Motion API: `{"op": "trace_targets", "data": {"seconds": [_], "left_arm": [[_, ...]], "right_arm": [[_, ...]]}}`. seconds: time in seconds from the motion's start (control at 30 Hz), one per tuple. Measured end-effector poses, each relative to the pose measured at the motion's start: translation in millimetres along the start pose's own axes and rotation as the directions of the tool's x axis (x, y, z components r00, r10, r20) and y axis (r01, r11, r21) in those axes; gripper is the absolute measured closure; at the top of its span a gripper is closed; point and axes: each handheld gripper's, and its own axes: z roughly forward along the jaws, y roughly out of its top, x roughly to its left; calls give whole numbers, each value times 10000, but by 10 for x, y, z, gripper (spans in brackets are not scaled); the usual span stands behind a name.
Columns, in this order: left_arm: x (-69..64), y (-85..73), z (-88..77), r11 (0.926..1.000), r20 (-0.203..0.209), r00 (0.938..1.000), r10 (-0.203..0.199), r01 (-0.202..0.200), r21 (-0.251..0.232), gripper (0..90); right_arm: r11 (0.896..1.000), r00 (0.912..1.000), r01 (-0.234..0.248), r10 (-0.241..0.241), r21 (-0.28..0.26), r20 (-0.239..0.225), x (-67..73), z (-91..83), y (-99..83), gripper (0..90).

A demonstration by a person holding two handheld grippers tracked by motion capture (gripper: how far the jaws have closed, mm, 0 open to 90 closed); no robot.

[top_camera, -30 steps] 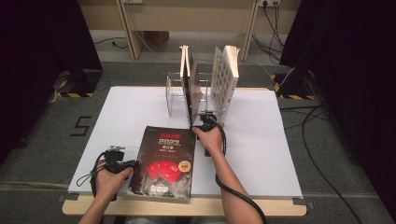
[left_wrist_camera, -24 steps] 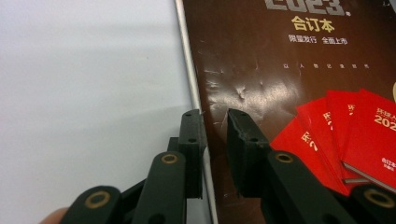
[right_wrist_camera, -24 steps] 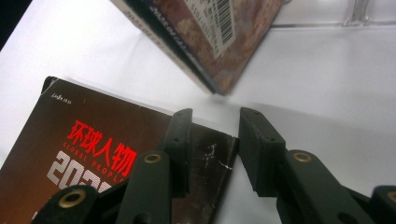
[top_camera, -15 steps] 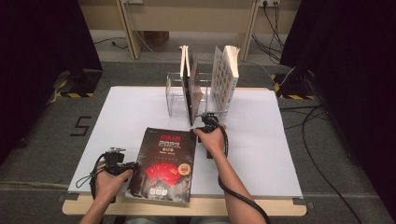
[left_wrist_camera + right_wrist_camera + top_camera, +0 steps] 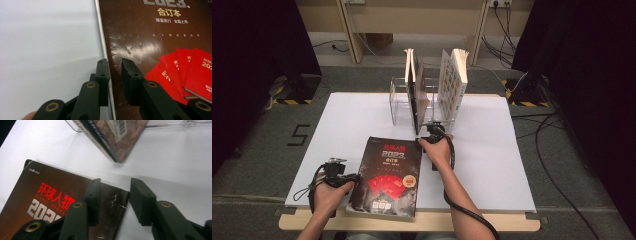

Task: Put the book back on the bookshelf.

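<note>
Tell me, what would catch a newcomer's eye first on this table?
Probably the big dark glossy book with red booklets on its cover, lying flat at the near edge of the white table. The left gripper straddles its left edge and the right gripper straddles its far right corner. Behind it, a clear acrylic book rack holds several upright books.

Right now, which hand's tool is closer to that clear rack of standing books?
Right. The right tool sits at the dark book's far corner, just before the clear rack; the left tool straddles the book's near left edge.
</note>
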Motion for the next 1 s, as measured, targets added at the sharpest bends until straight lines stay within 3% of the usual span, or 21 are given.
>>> {"op": "trace_targets", "data": {"seconds": [0.2, 0.33, 0.4, 0.6, 0.77, 0.83, 1.0], "left_arm": [[-6, 1, 2, 10000, -25, 10000, -22, 22, -1, 752], [-9, 2, 2, 10000, -46, 10000, -11, 11, 3, 752], [-11, 2, 2, 10000, -59, 10000, -9, 9, 1, 752], [-13, 4, 0, 10000, -78, 10000, 32, -32, 30, 752], [-15, 2, -3, 10000, -99, 9999, 73, -73, 41, 752], [-16, 0, -5, 9999, -98, 9999, 104, -104, 51, 752], [-29, -3, -4, 9998, -154, 9997, 187, -187, -4, 747]], "right_arm": [[9988, 9985, -463, 467, 123, -272, -16, -22, -10, 627], [9970, 9972, -723, 727, 274, -159, 14, -33, -12, 628], [9977, 9980, -626, 630, 267, -115, 14, -33, -15, 631], [9924, 9942, -1037, 1054, 658, -226, 16, -59, -31, 697], [9901, 9935, -1078, 1107, 894, -278, -1, -77, -46, 756], [9886, 9909, -1246, 1283, 847, -399, -14, -84, -50, 793], [9914, 9926, -1090, 1125, 722, -462, 19, -122, -42, 854]]}}
